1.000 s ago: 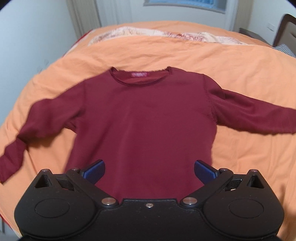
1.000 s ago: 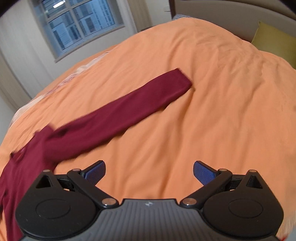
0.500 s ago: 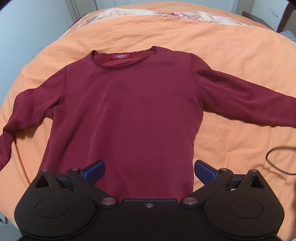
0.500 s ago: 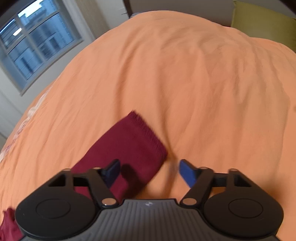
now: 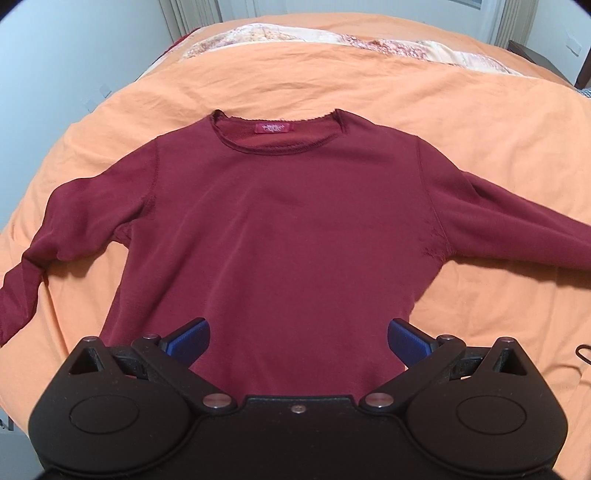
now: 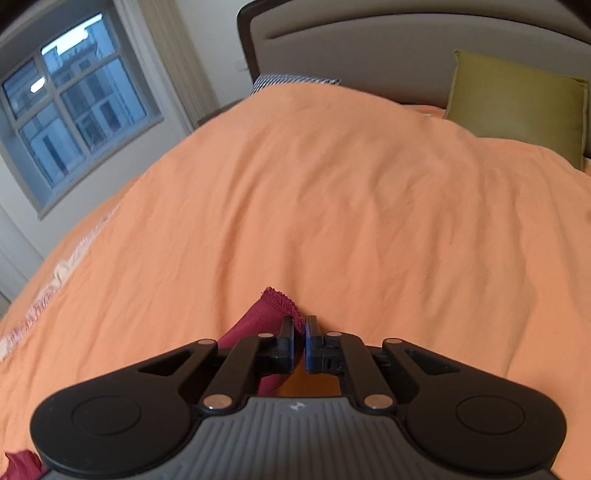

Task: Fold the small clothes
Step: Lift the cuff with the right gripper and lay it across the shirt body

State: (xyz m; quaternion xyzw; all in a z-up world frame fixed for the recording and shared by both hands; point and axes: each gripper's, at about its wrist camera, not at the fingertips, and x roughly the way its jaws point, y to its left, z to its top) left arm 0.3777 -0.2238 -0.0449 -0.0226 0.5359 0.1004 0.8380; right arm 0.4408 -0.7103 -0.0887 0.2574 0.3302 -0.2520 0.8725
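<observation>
Right gripper (image 6: 300, 341) fingers closed onto sleeve cuff (image 6: 275, 301) (maroon).

Bedcover: an orange duvet (image 5: 424, 110) is lying spread over the bed, creased in soft folds.
Far edge: a floral patterned sheet (image 5: 280, 35) is showing beyond the orange cover.
Cushion: an olive-green pillow (image 6: 517, 103) is leaning against the grey headboard (image 6: 406, 48).
Window: a paned window (image 6: 74, 107) is letting in bluish light.
Cable: a thin black cord (image 5: 583, 352) is lying at the right edge.
</observation>
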